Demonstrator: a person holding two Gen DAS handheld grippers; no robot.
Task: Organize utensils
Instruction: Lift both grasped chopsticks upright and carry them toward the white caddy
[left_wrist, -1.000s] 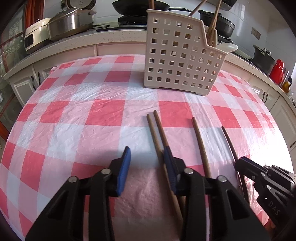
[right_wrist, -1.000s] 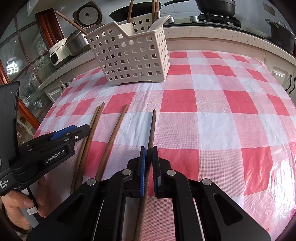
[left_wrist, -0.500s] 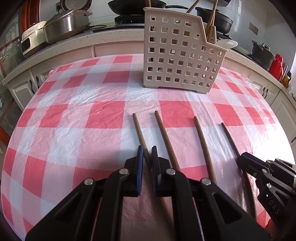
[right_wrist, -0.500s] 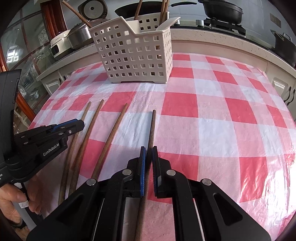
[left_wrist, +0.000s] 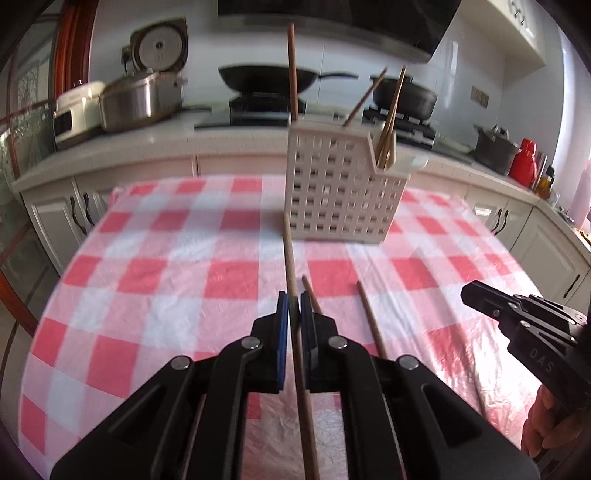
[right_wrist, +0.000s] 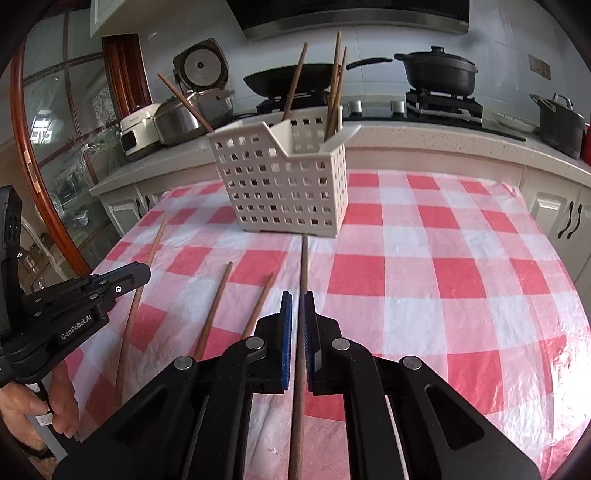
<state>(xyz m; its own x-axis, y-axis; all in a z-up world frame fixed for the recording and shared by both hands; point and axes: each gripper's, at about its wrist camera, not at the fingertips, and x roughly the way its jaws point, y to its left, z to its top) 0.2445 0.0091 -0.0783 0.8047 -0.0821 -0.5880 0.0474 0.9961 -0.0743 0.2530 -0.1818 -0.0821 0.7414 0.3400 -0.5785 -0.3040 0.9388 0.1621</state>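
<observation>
On the tabletop (right_wrist: 461, 258), under a red-and-white checked cloth, stands a white perforated utensil basket (right_wrist: 284, 188) near the far edge, with several wooden chopsticks leaning upright inside it. In the left wrist view, left hand-held gripper (left_wrist: 294, 306) clamped narrow on one wooden chopstick (left_wrist: 290, 254), blue pads (left_wrist: 282, 317) pressing either side, the stick running forward between them with its far tip pointing at the basket's foot. Just right of it, two loose chopsticks (left_wrist: 369, 325) lying on the cloth, roughly parallel, apart from each other. At the right edge of that view, the right hand-held gripper seen from the side, with fingers of the person's hand (left_wrist: 546, 424) below it. In the right wrist view, right hand-held gripper (right_wrist: 298, 310) likewise closed narrow on a darker chopstick (right_wrist: 303, 266), its tip reaching toward the basket's base. To its left, the same two loose sticks on the cloth, and further left the left hand-held gripper with its held stick slanting up above the cloth. Behind the tabletop, a kitchen counter with a wok (right_wrist: 291, 79), black pots and a rice cooker (right_wrist: 201, 66).
</observation>
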